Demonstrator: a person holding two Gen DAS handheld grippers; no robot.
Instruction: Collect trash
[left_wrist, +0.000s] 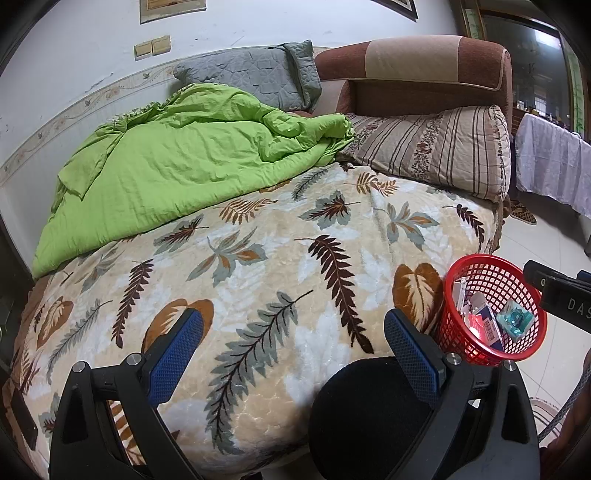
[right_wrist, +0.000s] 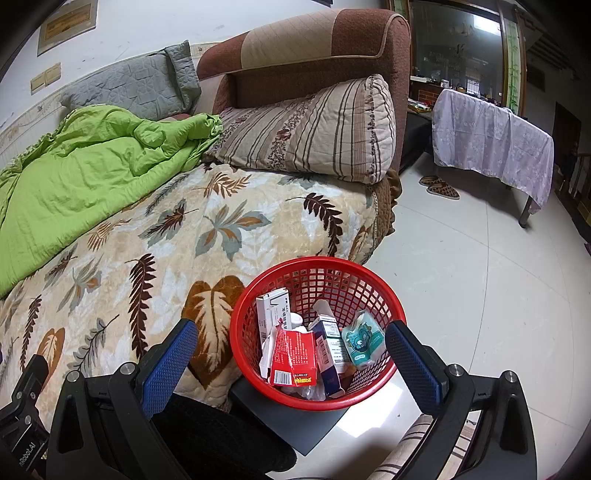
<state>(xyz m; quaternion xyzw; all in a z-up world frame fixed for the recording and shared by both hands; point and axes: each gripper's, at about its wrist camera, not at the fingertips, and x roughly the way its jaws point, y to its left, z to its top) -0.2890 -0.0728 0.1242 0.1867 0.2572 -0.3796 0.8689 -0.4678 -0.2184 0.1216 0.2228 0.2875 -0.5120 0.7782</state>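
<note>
Both jaws are held wide and empty. Boxes and a tissue pack (right_wrist: 360, 341) are already gathered in the red basket (right_wrist: 325, 267) beside the bed; no trash is seen on the blanket (left_wrist: 258, 266), so collection seems nearly done.

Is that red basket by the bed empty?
No. The red mesh basket stands upright holding boxes, including a red carton, and a teal packet.

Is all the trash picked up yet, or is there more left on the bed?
It looks nearly done. The red basket beside the bed already holds a red box, a white box, a blue-and-white box and a teal packet. Both the left claw and the right claw are open and empty. No trash shows on the leaf blanket, though the green quilt could hide some.
</note>
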